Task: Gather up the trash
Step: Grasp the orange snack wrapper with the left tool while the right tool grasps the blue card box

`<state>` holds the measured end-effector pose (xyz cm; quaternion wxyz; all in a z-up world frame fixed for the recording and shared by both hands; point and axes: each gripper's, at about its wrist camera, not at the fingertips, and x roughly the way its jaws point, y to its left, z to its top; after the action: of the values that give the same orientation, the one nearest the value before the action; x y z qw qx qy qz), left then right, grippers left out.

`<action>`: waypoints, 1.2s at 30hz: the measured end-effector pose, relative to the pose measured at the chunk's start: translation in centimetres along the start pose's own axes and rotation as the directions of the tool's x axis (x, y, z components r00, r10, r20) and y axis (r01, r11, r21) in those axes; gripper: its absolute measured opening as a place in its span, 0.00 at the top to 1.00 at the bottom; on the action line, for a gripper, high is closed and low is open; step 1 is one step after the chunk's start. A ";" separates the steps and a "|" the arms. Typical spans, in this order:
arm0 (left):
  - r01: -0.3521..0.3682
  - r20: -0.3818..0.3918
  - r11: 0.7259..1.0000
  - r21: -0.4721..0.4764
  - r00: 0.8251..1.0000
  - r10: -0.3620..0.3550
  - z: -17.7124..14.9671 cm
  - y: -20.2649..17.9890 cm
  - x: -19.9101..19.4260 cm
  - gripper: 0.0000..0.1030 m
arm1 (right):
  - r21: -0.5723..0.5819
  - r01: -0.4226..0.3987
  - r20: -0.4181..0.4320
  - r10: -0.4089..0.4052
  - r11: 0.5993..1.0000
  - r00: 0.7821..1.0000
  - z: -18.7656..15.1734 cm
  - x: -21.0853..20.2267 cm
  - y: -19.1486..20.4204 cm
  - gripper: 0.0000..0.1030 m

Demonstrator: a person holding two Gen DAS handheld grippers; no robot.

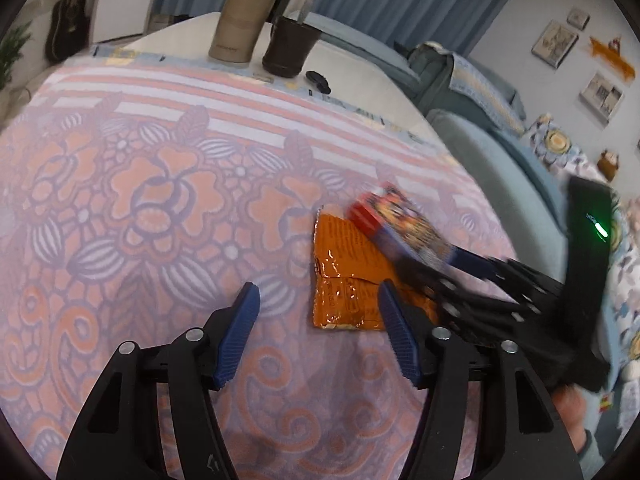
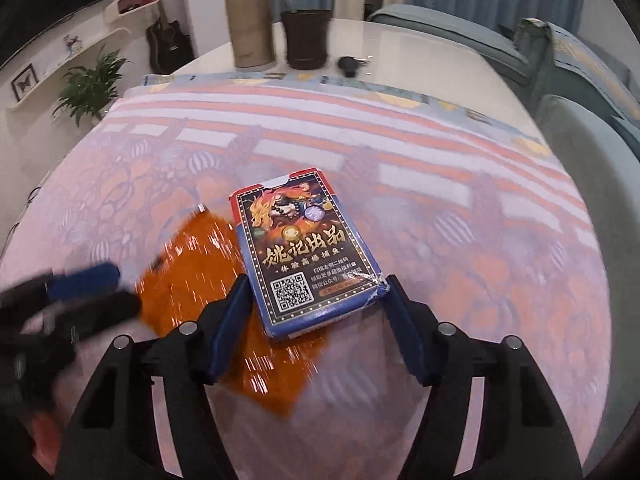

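Observation:
A flat orange foil wrapper (image 1: 347,276) lies on the patterned cloth; it also shows blurred in the right wrist view (image 2: 192,264). A card box (image 2: 304,252) with a dark printed face and blue sides sits between the fingers of my right gripper (image 2: 316,292), which is shut on its near end, over the wrapper's edge. The box also shows in the left wrist view (image 1: 400,224). My left gripper (image 1: 318,292) is open and empty, its right finger (image 1: 394,320) over the wrapper's near right corner. Whether the box is lifted off the cloth I cannot tell.
A pink and lilac floral cloth (image 1: 140,208) covers the white table (image 2: 420,64). At the far edge stand a tall beige flask (image 1: 240,12), a dark cup (image 1: 290,46) and a small black object (image 1: 318,80). A teal sofa (image 1: 480,140) lies to the right.

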<state>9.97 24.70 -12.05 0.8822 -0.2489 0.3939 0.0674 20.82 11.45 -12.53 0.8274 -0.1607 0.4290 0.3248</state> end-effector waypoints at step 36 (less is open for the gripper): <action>-0.072 -0.143 0.844 0.531 0.974 0.174 -2.3 -11.6 4.9 0.28 | 0.406 0.138 0.007 -0.154 0.904 0.988 -10.9 -8.3 -11.7 0.40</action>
<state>15.39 13.13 -12.45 0.8697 0.0206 0.4930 -0.0089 18.68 -6.42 -12.26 0.8730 -0.0117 0.4573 0.1695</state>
